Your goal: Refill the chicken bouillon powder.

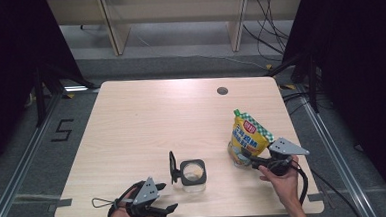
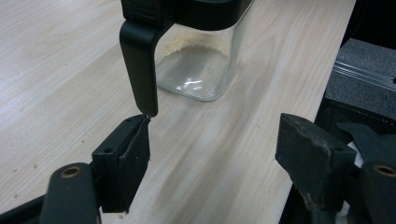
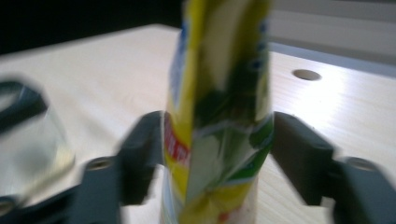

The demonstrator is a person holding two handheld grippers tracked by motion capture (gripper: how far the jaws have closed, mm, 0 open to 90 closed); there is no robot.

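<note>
Scene: person at a wooden table (image 1: 131,121), a two-jaw gripper in each hand; yellow-green pouch (image 1: 249,133) stands upright at table's right, glass jar (image 1: 192,174) w/ black lid and handle sits near front edge, centre.
Right gripper (image 1: 244,159): at the pouch's lower part. In the right gripper view the pouch (image 3: 219,116) sits edge-on between the jaws; left pad looks to touch it, right pad shows a gap, so reads as released, not clamped. Frame blurred, contact not certain.
Left gripper (image 2: 212,154): jaws wide apart, nothing between them; low over the table, just short of the jar (image 2: 201,70). Its left pad sits right under the tip of the jar's handle (image 2: 140,70).
Step in hand (judged): getting a grip on the pouch, prob. to bring it to the jar.
How to do it well: centre the pouch between pads, close on the firmer lower body, squeeze gently so it doesn't buckle or spill.
Watch: pouch is soft and tall, may tip if nudged sideways.
Left's job: steady the jar by its handle.
</note>
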